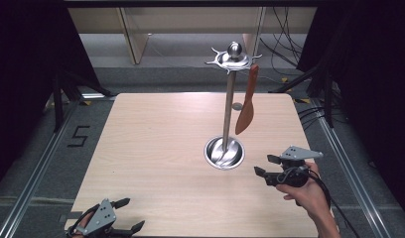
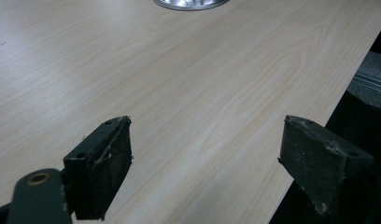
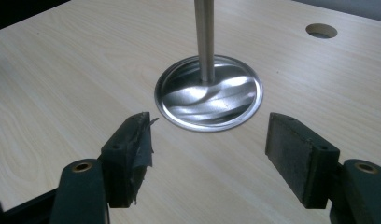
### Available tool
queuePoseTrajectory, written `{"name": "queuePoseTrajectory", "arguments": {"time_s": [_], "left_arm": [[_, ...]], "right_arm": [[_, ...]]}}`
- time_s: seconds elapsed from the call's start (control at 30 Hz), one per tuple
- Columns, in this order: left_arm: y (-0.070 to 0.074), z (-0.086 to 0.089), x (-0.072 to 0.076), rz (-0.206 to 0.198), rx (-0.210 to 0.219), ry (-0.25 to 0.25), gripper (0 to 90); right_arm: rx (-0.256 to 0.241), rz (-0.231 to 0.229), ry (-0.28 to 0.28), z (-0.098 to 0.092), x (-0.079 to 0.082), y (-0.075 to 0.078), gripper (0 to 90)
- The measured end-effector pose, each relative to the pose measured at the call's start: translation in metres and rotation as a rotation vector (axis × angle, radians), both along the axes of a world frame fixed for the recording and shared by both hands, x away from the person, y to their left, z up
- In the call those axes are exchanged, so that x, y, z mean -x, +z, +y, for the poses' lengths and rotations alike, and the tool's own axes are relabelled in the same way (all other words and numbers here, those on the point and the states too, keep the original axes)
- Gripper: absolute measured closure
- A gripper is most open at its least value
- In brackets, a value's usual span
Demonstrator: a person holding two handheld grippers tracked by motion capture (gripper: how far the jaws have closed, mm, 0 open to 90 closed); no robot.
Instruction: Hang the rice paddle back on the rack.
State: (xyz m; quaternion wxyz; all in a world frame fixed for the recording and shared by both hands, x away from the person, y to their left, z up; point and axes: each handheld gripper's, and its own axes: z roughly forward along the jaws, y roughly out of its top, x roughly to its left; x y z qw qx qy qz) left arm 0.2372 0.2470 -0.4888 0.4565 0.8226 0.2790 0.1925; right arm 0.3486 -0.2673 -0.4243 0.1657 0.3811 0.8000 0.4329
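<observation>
The pale wooden table (image 1: 156, 163) lies bare across its left half and near edge. Right of centre, a steel utensil stand with round base (image 1: 224, 151) rises tall; an orange-brown spatula (image 1: 247, 101) hangs at its far right.

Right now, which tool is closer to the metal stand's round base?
The right tool, just right of the stand's base, pointing at it. The left tool sits back at the table's near-left corner.
</observation>
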Motion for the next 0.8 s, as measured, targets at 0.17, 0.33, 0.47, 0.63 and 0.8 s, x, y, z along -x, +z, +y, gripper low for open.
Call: {"name": "queuePoseTrajectory", "arguments": {"time_s": [0.17, 0.33, 0.47, 0.63, 0.8], "left_arm": [[-0.002, -0.001, 0.001, 0.007, 0.014, 0.010, 16.3], [-0.002, -0.002, 0.002, 0.029, 0.025, 0.025, 16.3], [-0.003, -0.003, 0.002, 0.023, 0.035, 0.028, 16.3], [-0.002, -0.001, 0.002, 0.026, 0.022, 0.022, 16.3], [0.000, 0.000, 0.001, 0.005, 0.001, 0.004, 16.3]], "right_arm": [[-0.014, 0.006, -0.012, 0.004, 0.002, -0.003, 32.0], [-0.013, 0.009, 0.008, 0.002, 0.002, -0.007, 31.6], [-0.036, 0.024, 0.000, 0.003, 0.006, -0.010, 31.5], [-0.039, 0.043, 0.007, 0.002, 0.007, -0.015, 31.3], [-0.039, 0.040, -0.001, 0.001, 0.008, -0.021, 31.2]]}}
